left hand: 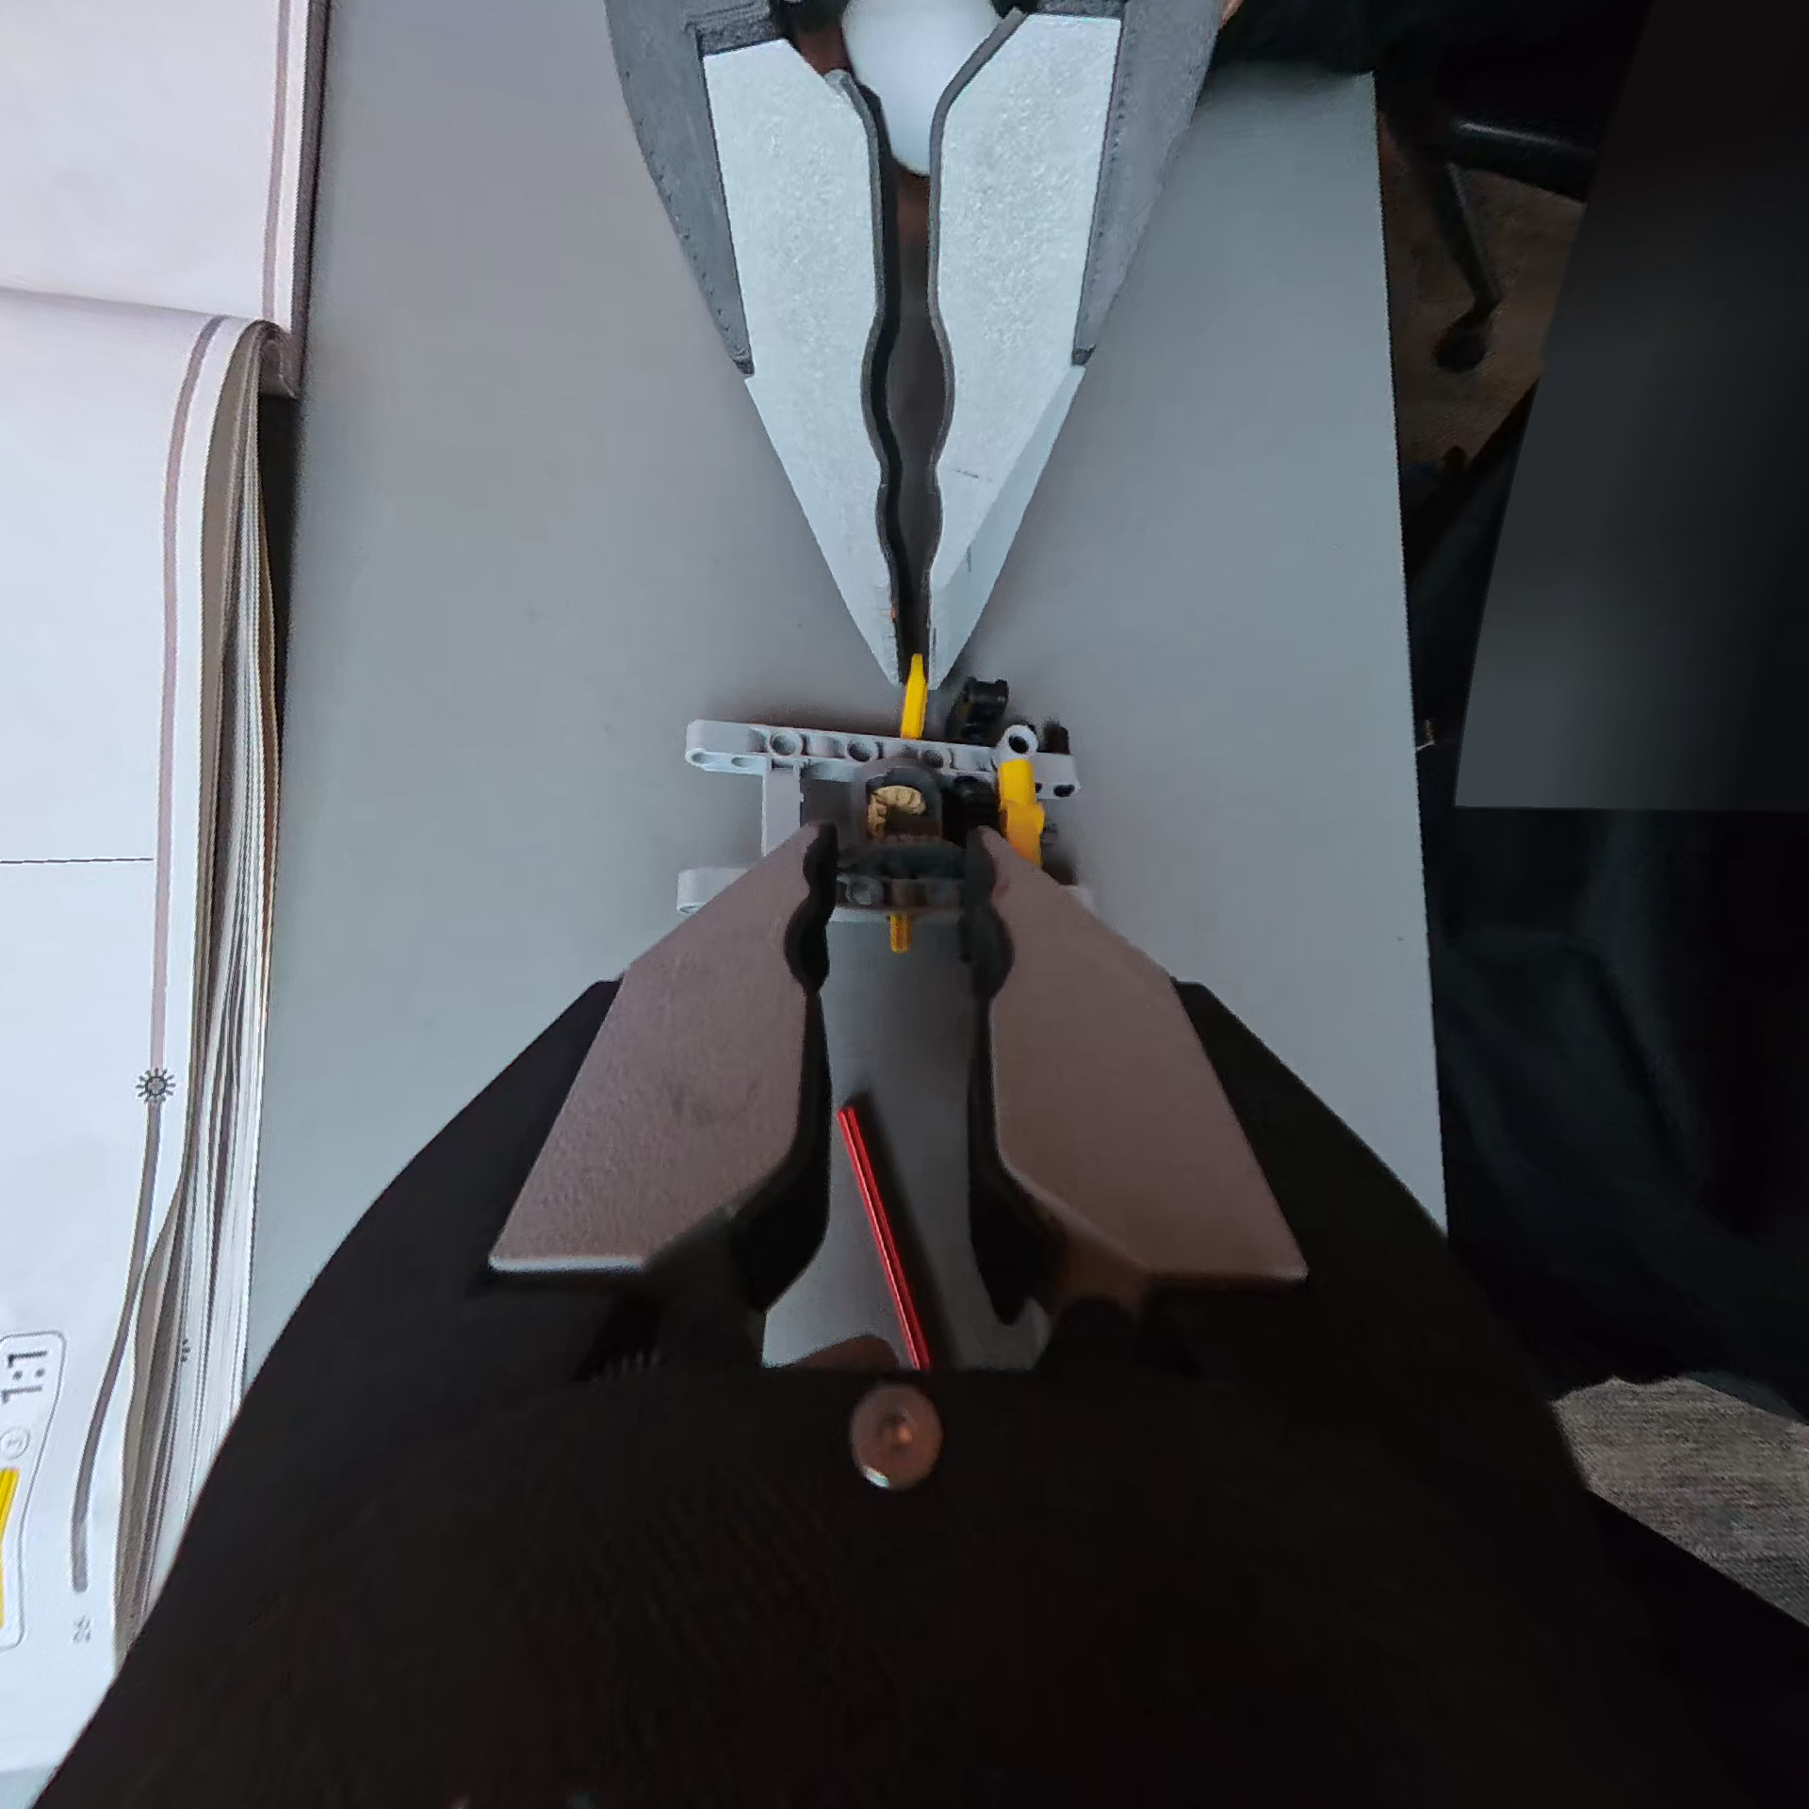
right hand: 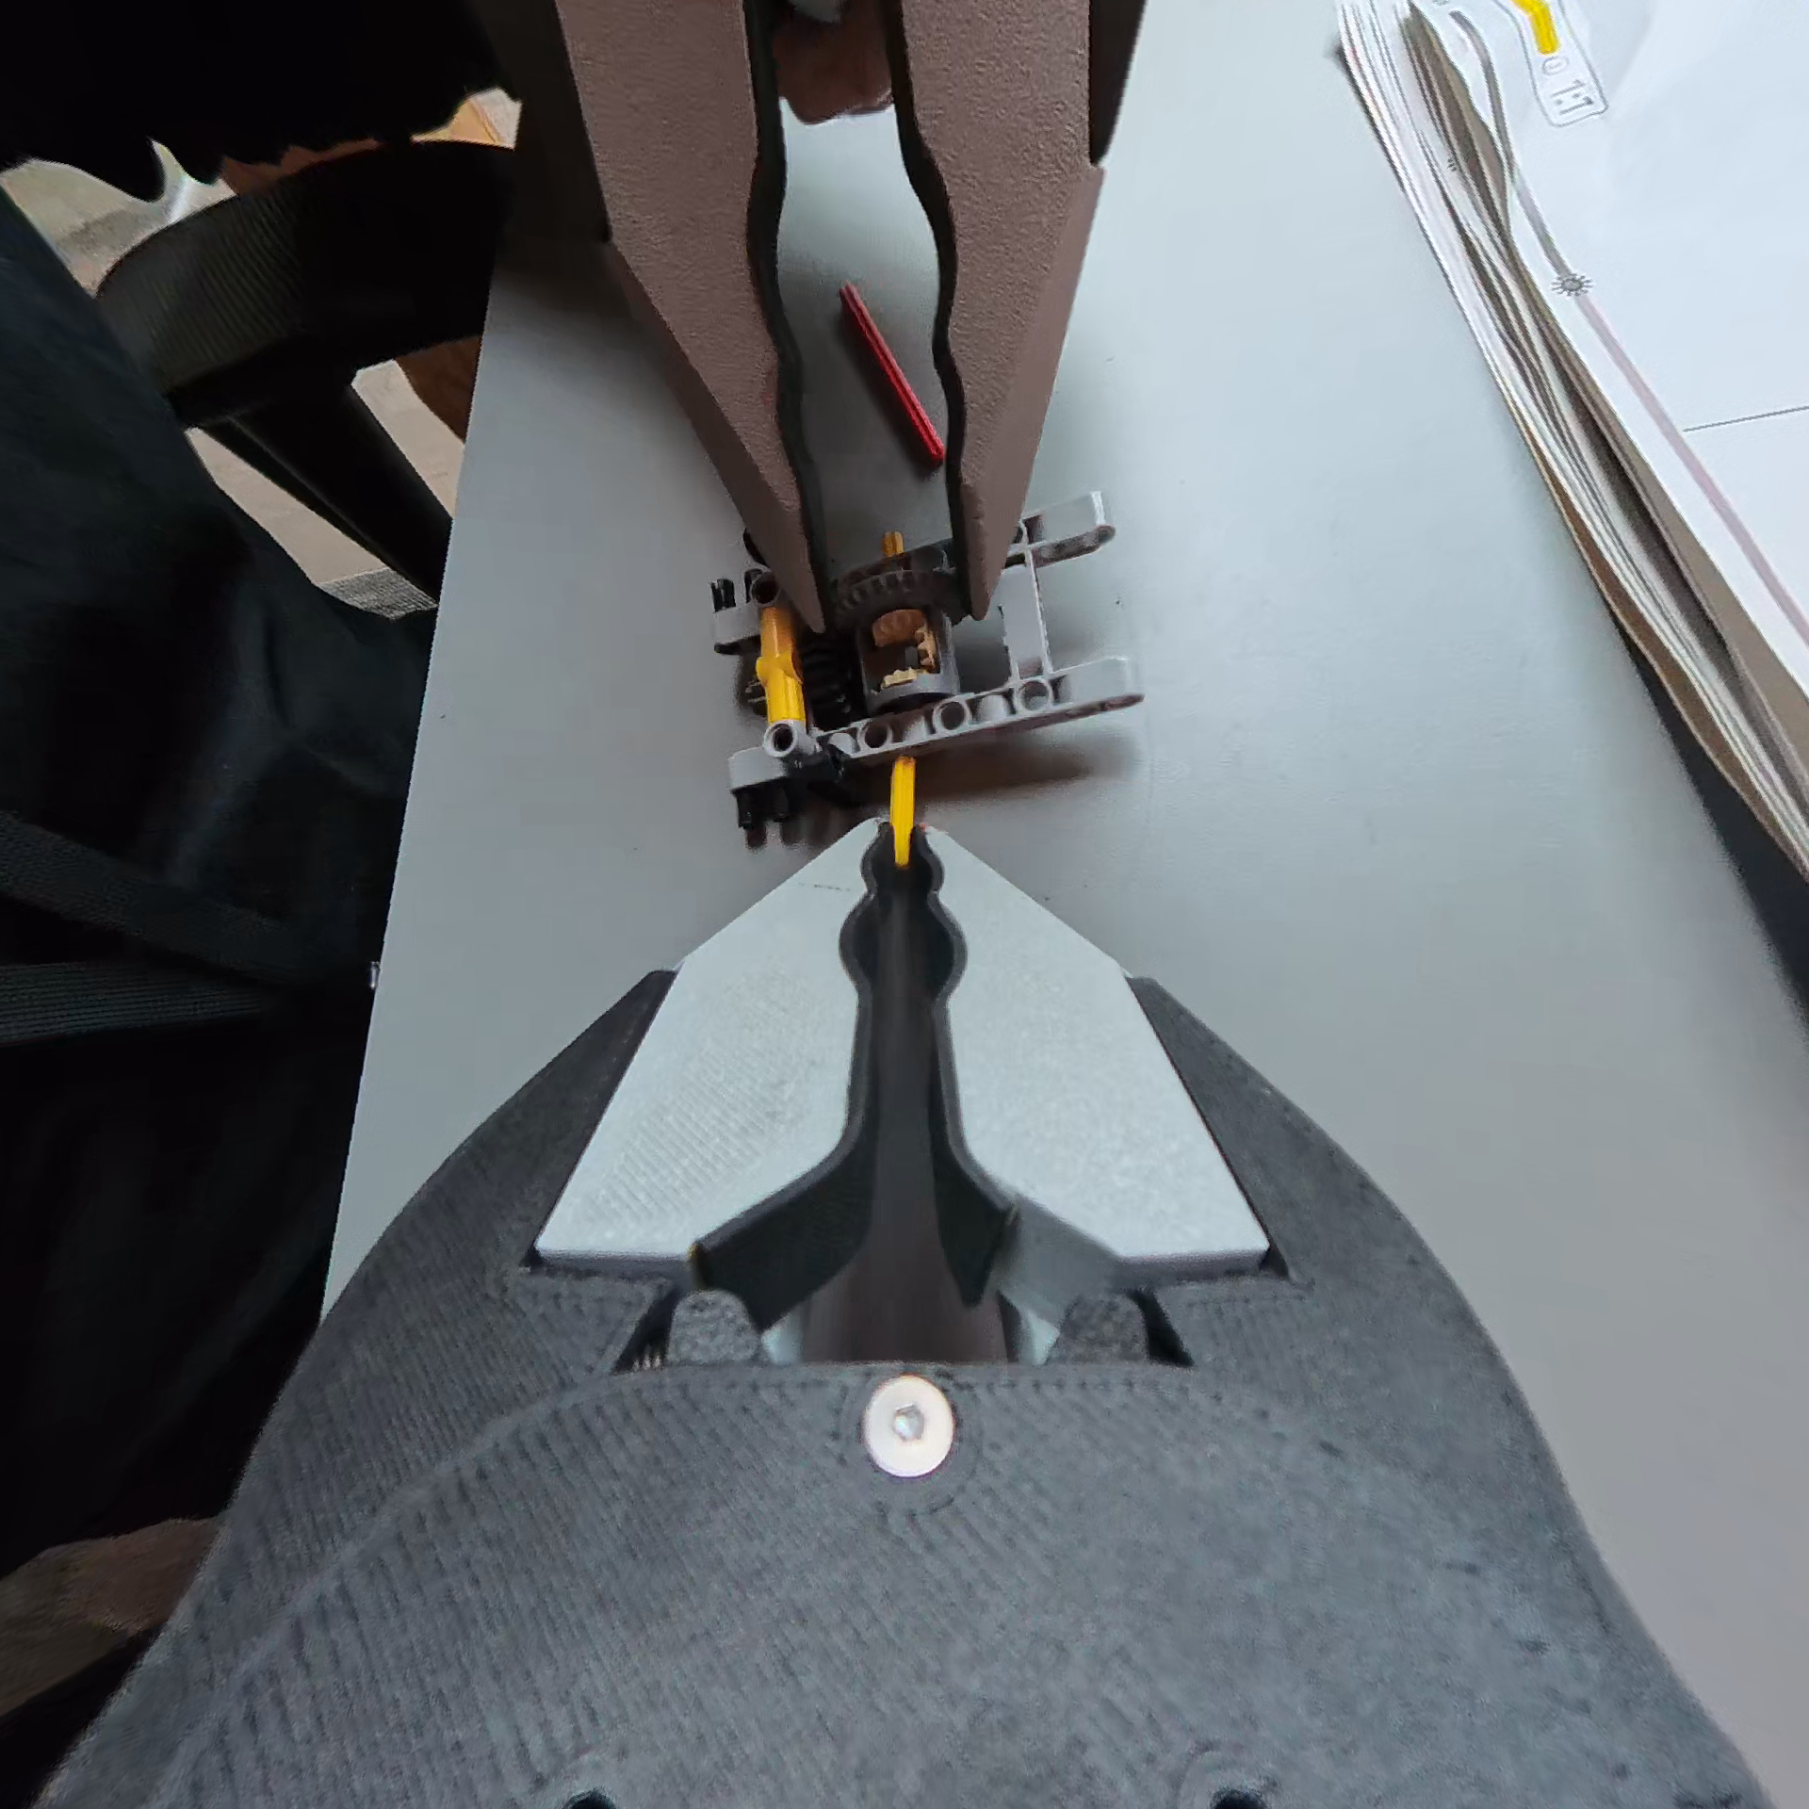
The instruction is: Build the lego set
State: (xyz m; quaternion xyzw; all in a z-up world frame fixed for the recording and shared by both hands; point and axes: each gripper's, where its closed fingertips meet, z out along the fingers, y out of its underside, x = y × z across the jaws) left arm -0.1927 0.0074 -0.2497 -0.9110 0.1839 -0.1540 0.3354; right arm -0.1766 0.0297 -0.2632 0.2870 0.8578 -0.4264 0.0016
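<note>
Lego frame [right hand: 930, 656] sits gripped between left tongs [left hand: 896, 861].

the lego frame [right hand: 930, 636] sits mid-table [right hand: 1273, 783], hemmed from both ends: the left gripper [left hand: 896, 847] straddles its gear block, the right gripper [right hand: 903, 842] pinches a yellow pin [right hand: 902, 798] at the opposite beam. a red rod [right hand: 891, 372] lies between the left fingers. the booklet [right hand: 1615, 343] blocks one side; bare table lies between it and the frame. the other side drops off near the table edge.
</note>
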